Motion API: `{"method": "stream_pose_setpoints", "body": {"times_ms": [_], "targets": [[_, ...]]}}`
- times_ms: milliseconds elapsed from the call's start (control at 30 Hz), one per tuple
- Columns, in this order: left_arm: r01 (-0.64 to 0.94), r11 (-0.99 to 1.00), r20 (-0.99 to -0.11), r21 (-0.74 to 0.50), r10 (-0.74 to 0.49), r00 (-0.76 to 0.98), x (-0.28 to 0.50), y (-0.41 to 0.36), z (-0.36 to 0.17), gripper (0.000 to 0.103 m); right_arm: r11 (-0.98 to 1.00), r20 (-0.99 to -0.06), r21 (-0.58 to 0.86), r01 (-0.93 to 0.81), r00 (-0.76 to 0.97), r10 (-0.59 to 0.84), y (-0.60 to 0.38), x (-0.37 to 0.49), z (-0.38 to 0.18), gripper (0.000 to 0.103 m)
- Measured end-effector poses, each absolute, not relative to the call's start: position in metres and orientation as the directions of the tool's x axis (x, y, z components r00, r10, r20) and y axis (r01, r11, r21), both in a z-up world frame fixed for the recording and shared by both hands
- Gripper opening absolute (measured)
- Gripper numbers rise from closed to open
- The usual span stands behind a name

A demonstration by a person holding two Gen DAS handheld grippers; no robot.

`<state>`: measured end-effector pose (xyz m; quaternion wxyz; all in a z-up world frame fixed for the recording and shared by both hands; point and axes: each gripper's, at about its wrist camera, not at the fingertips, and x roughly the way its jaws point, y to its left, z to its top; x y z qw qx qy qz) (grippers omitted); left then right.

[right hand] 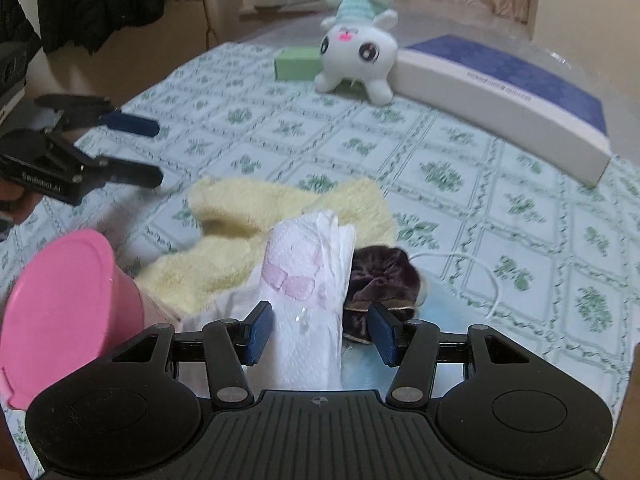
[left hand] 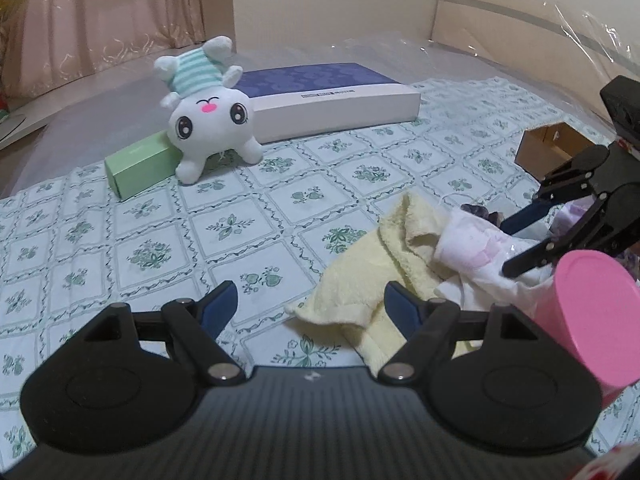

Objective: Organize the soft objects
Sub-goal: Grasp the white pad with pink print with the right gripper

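Observation:
A yellow towel (left hand: 360, 264) lies crumpled on the floral tablecloth; it also shows in the right wrist view (right hand: 240, 236). A white tissue pack with pink print (right hand: 308, 280) stands between the open jaws of my right gripper (right hand: 322, 330), not clamped. It also shows in the left wrist view (left hand: 476, 248). A dark purple scrunchie (right hand: 380, 276) lies just right of it. My left gripper (left hand: 310, 308) is open and empty over the towel's near edge. A white plush bunny (left hand: 208, 116) lies upside down at the back.
A pink-lidded container (right hand: 60, 312) lies on its side by the towel. A green box (left hand: 140, 168) and a large blue-and-white flat box (left hand: 332, 96) sit by the bunny. A brown cardboard box (left hand: 552, 148) is at the right. A white cord (right hand: 480, 272) loops near the scrunchie.

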<state>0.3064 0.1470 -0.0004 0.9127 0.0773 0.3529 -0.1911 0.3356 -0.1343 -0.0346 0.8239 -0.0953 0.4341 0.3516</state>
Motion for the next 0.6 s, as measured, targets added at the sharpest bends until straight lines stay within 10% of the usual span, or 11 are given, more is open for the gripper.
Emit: {"method": "stream_pose_setpoints", "body": {"times_ms": [267,600], "targets": [[0.426,0.904,-0.677,0.021,-0.301,0.672,0.317,0.139,-0.001,0.078,0.731,-0.783,0.157,-0.664,0.368,0.502,-0.134,0.332,-0.034,0.014],[0.503,0.864,-0.693,0.009,-0.357,0.626,0.329,0.118,0.012,0.078,0.772,-0.716,0.149,-0.618,0.470,0.516,-0.157,0.321,0.005,0.008]]}}
